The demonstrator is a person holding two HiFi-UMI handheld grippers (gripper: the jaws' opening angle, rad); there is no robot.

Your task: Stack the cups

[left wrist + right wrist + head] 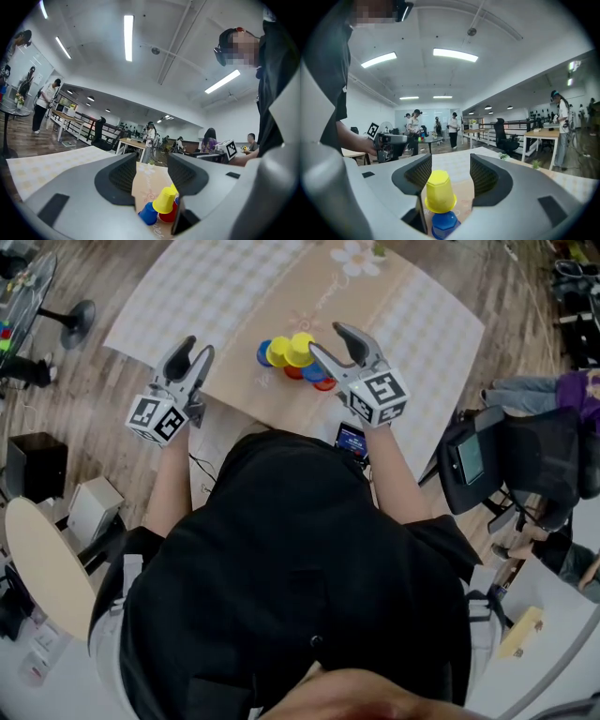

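Observation:
Several small plastic cups, blue, yellow and red, cluster (295, 360) on the checked tablecloth (216, 287). In the right gripper view an upturned yellow cup (439, 191) sits on a blue cup (444, 224). It stands low between the open jaws of my right gripper (449, 176), close to the left pad, with a gap on the right. In the head view the right gripper (330, 341) hovers just right of the cluster. My left gripper (197, 351) stays left of the cups, open and empty. Its own view (152, 176) shows a yellow cup (165, 200), a blue cup (149, 213) and a red cup (168, 216) ahead.
A phone (352, 440) lies at the table's near edge by the person's body. A black office chair (525, 465) stands to the right, and a round side table (42, 568) and a dark box (33, 465) to the left. People and desks fill the room beyond.

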